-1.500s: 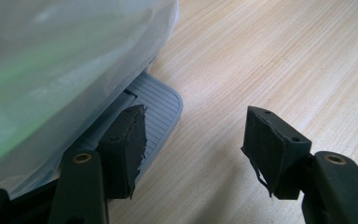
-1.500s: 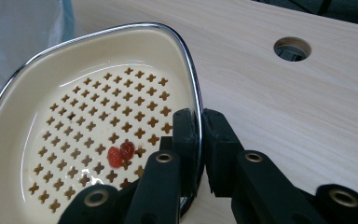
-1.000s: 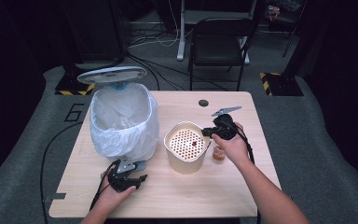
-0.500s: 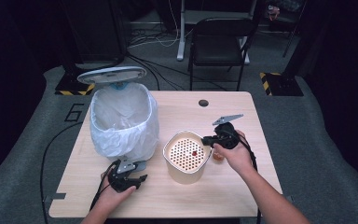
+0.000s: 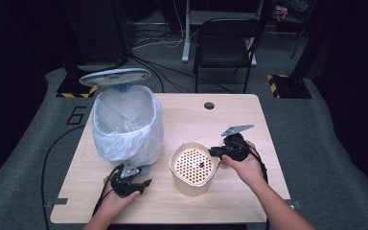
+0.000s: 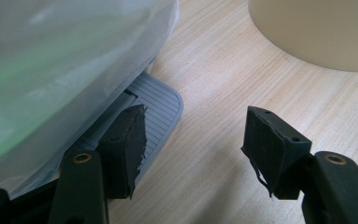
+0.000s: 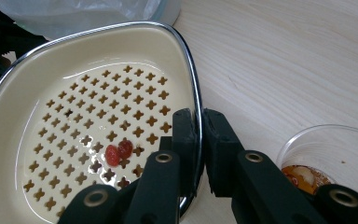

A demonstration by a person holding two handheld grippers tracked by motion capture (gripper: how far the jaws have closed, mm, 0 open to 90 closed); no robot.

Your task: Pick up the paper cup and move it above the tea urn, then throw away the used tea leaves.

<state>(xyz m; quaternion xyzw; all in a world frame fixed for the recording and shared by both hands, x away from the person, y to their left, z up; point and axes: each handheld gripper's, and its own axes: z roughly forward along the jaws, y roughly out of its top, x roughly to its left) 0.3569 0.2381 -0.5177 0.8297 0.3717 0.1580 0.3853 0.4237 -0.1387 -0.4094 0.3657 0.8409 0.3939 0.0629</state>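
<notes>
A cream strainer basket (image 5: 194, 167) with a perforated floor stands at the table's front middle. Two small red bits (image 7: 119, 153) lie on its holes. My right gripper (image 5: 213, 152) is shut on the basket's metal-edged right rim (image 7: 193, 88), one jaw inside and one outside. My left gripper (image 5: 143, 181) rests open near the front left, empty, its left fingertip (image 6: 128, 135) over the grey pedal (image 6: 161, 109) of the bin. The bin (image 5: 127, 122) is lined with a white bag (image 6: 51, 56) and its lid (image 5: 115, 76) is raised.
A small clear cup (image 7: 326, 156) with orange-brown remains stands on the wood just right of the basket, under my right hand. A dark round grommet (image 5: 209, 105) sits near the table's far edge. A black chair (image 5: 225, 43) stands behind the table.
The right gripper has drawn the basket a little toward the table's front edge, still shut on its rim. The left gripper has stayed put.
</notes>
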